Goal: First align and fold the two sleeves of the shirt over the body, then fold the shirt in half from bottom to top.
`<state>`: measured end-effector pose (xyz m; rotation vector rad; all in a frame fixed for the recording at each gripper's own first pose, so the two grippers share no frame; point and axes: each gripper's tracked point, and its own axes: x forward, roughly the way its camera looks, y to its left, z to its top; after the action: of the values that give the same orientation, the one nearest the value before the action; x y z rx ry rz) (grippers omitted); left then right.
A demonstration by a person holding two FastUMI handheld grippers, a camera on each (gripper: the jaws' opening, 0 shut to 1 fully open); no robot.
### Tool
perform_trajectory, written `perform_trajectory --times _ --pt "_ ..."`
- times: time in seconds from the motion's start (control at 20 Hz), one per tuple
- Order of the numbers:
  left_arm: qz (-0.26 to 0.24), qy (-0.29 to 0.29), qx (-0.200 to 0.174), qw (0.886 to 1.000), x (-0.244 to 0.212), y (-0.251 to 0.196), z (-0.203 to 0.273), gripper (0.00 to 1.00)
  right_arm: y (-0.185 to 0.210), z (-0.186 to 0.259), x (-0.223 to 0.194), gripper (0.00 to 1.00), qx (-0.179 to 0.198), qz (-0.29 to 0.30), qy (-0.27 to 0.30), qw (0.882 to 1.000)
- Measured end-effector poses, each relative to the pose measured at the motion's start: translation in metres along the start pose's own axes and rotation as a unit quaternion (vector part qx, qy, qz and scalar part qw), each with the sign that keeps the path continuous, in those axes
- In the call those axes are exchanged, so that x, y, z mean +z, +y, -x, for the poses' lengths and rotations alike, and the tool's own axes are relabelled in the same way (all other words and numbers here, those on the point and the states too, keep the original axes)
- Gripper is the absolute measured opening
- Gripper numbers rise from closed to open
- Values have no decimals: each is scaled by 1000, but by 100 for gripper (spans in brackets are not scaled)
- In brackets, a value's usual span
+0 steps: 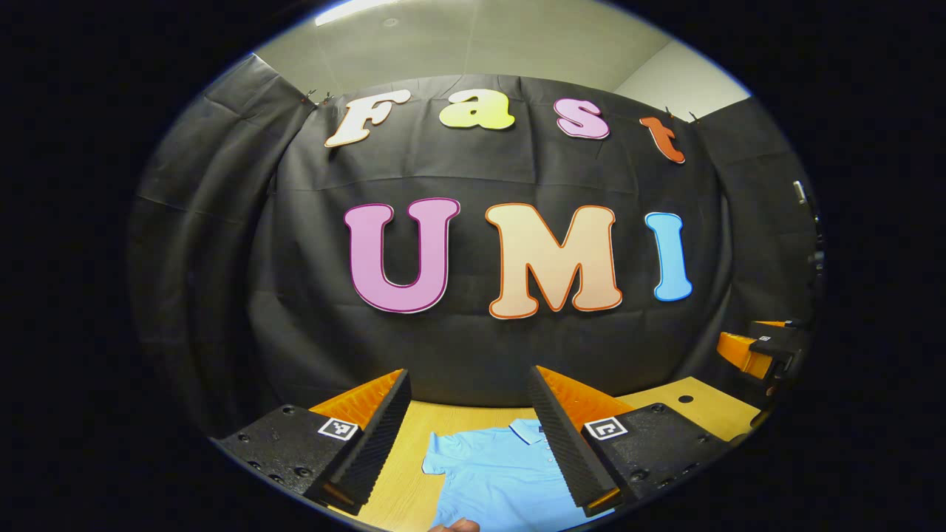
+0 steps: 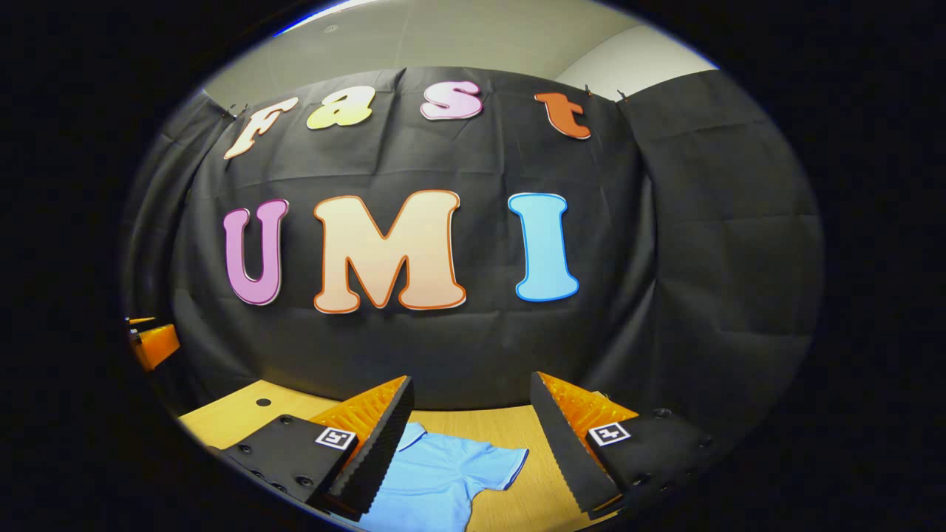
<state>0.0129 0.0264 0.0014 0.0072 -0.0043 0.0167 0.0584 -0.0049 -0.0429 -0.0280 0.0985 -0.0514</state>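
A light blue polo shirt (image 1: 502, 473) lies flat on the wooden table (image 1: 403, 473), collar toward the booth wall. In the left gripper view my left gripper (image 1: 468, 373) hovers open above the table, the shirt's collar and one short sleeve showing between its fingers. In the right gripper view my right gripper (image 2: 471, 378) is likewise open and held above the shirt (image 2: 436, 476), whose other short sleeve (image 2: 502, 462) lies spread out toward the right. Nothing is between either pair of fingers. The shirt's lower part is hidden.
The black cloth wall stands just behind the table's far edge. A small round hole (image 1: 686, 399) marks the tabletop (image 2: 244, 414) near a far corner. The right gripper (image 1: 761, 347) appears at the right of the left gripper view, the left gripper (image 2: 151, 343) at the left of the right gripper view.
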Motion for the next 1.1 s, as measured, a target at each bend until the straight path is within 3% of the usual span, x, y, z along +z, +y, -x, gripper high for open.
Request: perform_trajectory --times 0.5,1.1 --pt "-2 13 6 1000 -10 12 -12 95 -16 -70 -87 98 -14 18 96 995" --pt "-12 39 37 998 -30 43 -24 93 -42 -128 -226 99 -60 32 235 970"
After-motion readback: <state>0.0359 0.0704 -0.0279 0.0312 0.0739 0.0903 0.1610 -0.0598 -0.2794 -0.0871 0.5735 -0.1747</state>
